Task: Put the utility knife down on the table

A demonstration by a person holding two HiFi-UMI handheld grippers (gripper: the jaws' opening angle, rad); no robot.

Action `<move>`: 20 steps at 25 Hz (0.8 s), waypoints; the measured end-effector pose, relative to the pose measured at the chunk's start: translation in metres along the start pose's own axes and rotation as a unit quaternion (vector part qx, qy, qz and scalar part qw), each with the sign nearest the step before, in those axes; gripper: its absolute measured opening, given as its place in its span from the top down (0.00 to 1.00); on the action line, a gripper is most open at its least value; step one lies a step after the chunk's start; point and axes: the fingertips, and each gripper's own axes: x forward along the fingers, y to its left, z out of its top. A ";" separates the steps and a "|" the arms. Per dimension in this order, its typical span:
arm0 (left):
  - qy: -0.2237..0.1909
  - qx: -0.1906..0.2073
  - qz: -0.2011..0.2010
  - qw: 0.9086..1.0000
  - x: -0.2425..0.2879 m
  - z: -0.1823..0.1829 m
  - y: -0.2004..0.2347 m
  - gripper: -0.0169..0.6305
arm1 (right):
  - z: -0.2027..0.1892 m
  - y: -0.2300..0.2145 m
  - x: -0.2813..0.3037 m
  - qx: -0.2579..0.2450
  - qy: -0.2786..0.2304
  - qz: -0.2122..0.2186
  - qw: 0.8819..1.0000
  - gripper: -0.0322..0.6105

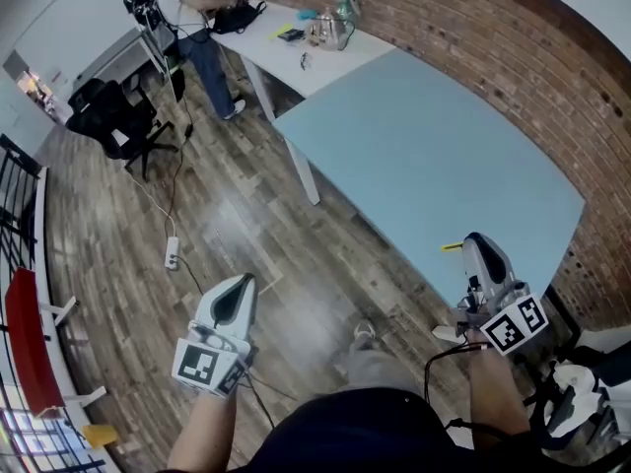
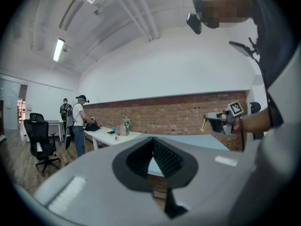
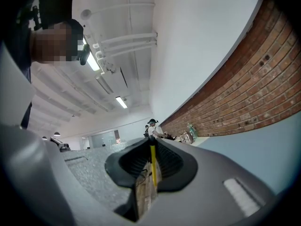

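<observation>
Wood-plank floor (image 1: pixel 227 215) fills the left of the head view, with a pale blue table (image 1: pixel 434 156) on the right. The left gripper (image 1: pixel 235 292) hangs over the floor. The right gripper (image 1: pixel 475 247) is at the table's near edge, and the yellow utility knife (image 1: pixel 451 247) sticks out to its left.

Left gripper view: its pads (image 2: pixel 167 157) stand apart with nothing between them. At the far right, the knife is raised above the tabletop.

Right gripper view: the jaws are clamped on the thin yellow knife, with the brick wall (image 3: pixel 254 93) to the right.
</observation>
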 end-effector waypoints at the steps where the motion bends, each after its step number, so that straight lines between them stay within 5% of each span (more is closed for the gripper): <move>1: -0.001 0.001 0.002 1.000 0.009 0.003 0.006 0.97 | 0.003 -0.003 0.010 -0.002 -0.001 0.004 1.000 0.88; 9: -0.023 0.041 -0.005 0.999 0.083 0.021 0.039 0.97 | 0.020 -0.038 0.068 -0.026 -0.024 0.003 0.999 0.88; 20: -0.018 0.034 -0.047 0.998 0.169 0.039 0.028 0.97 | 0.033 -0.080 0.102 -0.035 -0.049 0.009 0.998 0.88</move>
